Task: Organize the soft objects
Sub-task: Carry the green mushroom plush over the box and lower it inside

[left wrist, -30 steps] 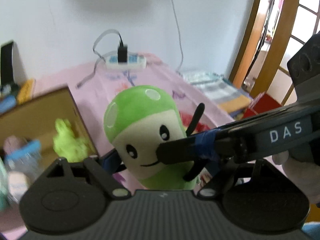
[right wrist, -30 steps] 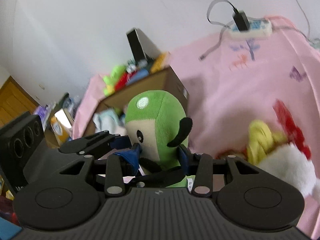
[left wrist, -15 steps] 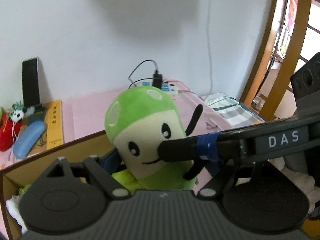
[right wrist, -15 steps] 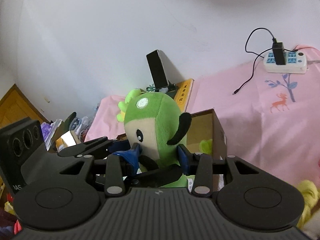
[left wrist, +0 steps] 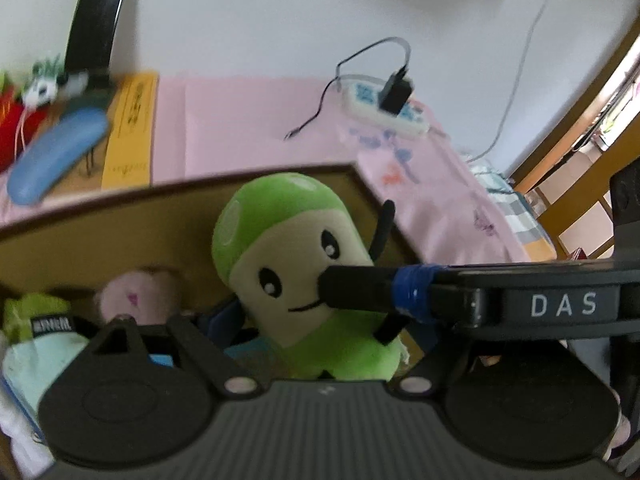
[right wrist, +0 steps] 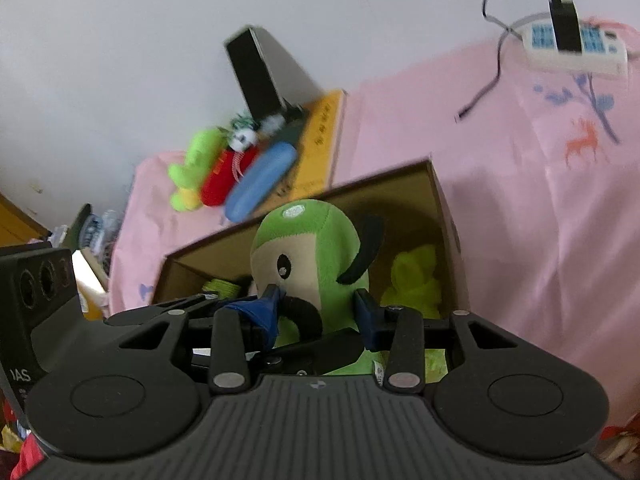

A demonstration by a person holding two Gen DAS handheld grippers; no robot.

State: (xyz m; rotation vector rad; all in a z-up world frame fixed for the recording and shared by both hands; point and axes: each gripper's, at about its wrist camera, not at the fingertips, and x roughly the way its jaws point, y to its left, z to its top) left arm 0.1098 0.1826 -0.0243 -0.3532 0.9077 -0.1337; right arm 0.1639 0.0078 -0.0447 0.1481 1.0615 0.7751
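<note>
A green mushroom plush point(left wrist: 296, 264) with a cream face and black arms hangs upright over the open cardboard box point(left wrist: 120, 204), its base down between the walls. My left gripper point(left wrist: 316, 328) is shut on its lower body; a blue pad shows at the left and the right finger is hidden. My right gripper point(right wrist: 316, 308) holds the same plush point(right wrist: 316, 240) from the side. Its blue pads point(right wrist: 266, 314) press on both flanks and its jaws are closing. One right finger point(left wrist: 356, 290) crosses the plush's face in the left wrist view.
In the box point(right wrist: 438, 196) lie a yellow-green plush point(right wrist: 412, 280), a pink plush point(left wrist: 136, 292) and pale blue items. Behind it on the pink cloth point(right wrist: 520, 200) are a blue case point(left wrist: 56, 156), a yellow book point(left wrist: 130, 128), small toys point(right wrist: 204, 168) and a power strip point(right wrist: 572, 44).
Both grippers have carried the plush leftward from above the pink cloth to the box and lowered it a little. The box walls now stand right behind it.
</note>
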